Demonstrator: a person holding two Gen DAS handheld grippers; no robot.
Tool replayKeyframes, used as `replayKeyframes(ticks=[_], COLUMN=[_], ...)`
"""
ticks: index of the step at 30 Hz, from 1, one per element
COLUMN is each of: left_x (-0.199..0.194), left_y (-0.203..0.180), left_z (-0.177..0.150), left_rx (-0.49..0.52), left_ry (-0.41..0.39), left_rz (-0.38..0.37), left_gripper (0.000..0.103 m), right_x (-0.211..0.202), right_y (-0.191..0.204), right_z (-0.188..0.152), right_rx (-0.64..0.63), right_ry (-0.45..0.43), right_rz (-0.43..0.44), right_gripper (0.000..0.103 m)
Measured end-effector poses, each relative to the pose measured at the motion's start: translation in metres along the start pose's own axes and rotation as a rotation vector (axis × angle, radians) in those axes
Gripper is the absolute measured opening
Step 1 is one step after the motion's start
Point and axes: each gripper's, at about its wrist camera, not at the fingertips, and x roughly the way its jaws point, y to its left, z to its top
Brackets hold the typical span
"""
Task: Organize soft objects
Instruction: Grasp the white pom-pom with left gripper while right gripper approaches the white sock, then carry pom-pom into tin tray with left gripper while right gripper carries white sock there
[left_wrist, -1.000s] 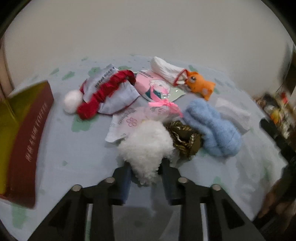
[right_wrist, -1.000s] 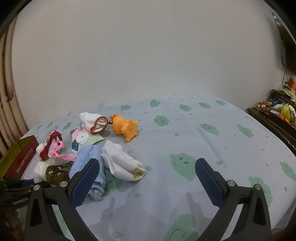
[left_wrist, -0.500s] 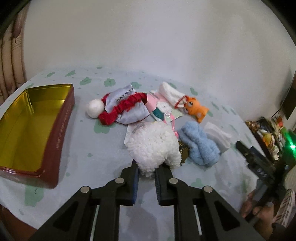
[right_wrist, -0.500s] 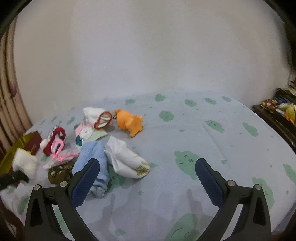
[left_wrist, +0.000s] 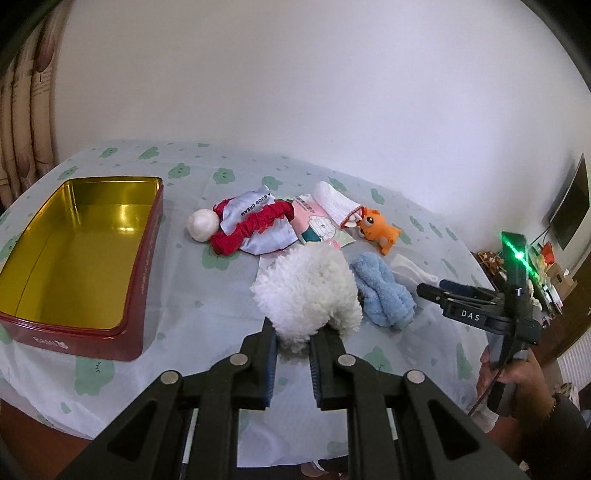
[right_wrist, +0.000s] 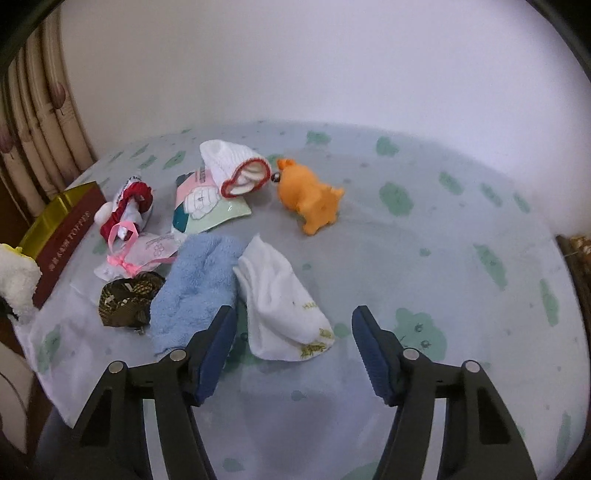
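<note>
A pale cloth (right_wrist: 424, 258) with green cloud prints covers the table, below a plain white wall (left_wrist: 295, 74). My left gripper (left_wrist: 293, 349) pinches the white fluff (left_wrist: 308, 293) above the cloth — its underside hidden — right of the tin (left_wrist: 79, 254). My right gripper (right_wrist: 293, 343) gapes wide over the white sock (right_wrist: 282, 306).

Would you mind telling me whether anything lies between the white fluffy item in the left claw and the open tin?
Nothing visible does. The left claw holds the fluffy item above the cloth, and the tin sits open to its left with only bare tablecloth between them. The tin looks empty inside.
</note>
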Motion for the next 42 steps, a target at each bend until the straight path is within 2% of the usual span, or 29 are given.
replayKeyframes(ticks=[2,5,7,8,9,10,15,20,24,29,33,34,36,37,38,41,42], left_x=[-0.003,-0.009,-0.015,-0.019,-0.024,-0.028,-0.047,-0.054,-0.038,-0.006,0.015,0.019,0.025,0.028,0.029,0.034,0.036], left_y=[0.002,0.006,0.01,0.012,0.016,0.02,0.054,0.1,0.14,0.174,0.189,0.19,0.192,0.193,0.193,0.193,0.193], left_z=[0.002,0.005,0.008,0.01,0.014,0.016,0.034,0.054,0.065,0.067,0.07,0.07,0.074,0.075,0.077,0.085,0.088], left_rx=[-0.002,-0.018,-0.032,-0.036,-0.041,-0.047,-0.103,-0.112,-0.119,-0.139,-0.094,-0.079,-0.046,-0.031,-0.013,0.038,0.052], left_ry=[-0.008,-0.015,-0.026,-0.034,-0.041,-0.045,-0.076,-0.092,-0.047,0.018,0.033,0.033,0.025,0.02,0.006,-0.012,-0.007], left_rz=[0.001,-0.007,-0.004,0.0,0.005,0.014,0.077,0.222,0.318,0.36,0.417,0.434,0.514,0.539,0.547,0.52,0.543], left_gripper=[0.015,0.015,0.015,0.015,0.015,0.015,0.015,0.016,0.016,0.017,0.02,0.023,0.038,0.051,0.055,0.056,0.056], right_x=[0.004,0.015,0.024,0.027,0.031,0.033,0.032,0.022,0.008,-0.007,-0.017,-0.02,-0.023,-0.025,-0.026,-0.032,-0.034], right_y=[-0.001,-0.001,0.001,0.001,0.002,0.002,-0.006,-0.017,-0.028,-0.034,-0.03,-0.027,-0.019,-0.015,-0.01,0.01,0.019], right_z=[0.002,0.004,0.006,0.007,0.007,0.008,0.007,0.008,0.012,0.021,0.028,0.032,0.037,0.039,0.041,0.05,0.054], right_rx=[-0.021,-0.034,-0.061,-0.063,-0.065,-0.07,-0.047,-0.006,0.04,0.067,0.069,0.064,0.059,0.055,0.048,0.021,0.012], right_ry=[0.017,0.07,0.096,0.104,0.117,0.126,0.125,0.099,0.07,0.038,0.016,0.008,0.005,0.002,-0.003,-0.021,-0.027], right_rz=[-0.004,0.044,0.024,0.038,0.066,0.072,0.11,0.125,0.135,0.137,0.147,0.153,0.171,0.178,0.186,0.216,0.235], right_gripper=[0.062,0.062,0.062,0.059,0.044,0.036,0.028,0.026,0.026,0.026,0.026,0.026,0.026,0.026,0.026,0.026,0.027])
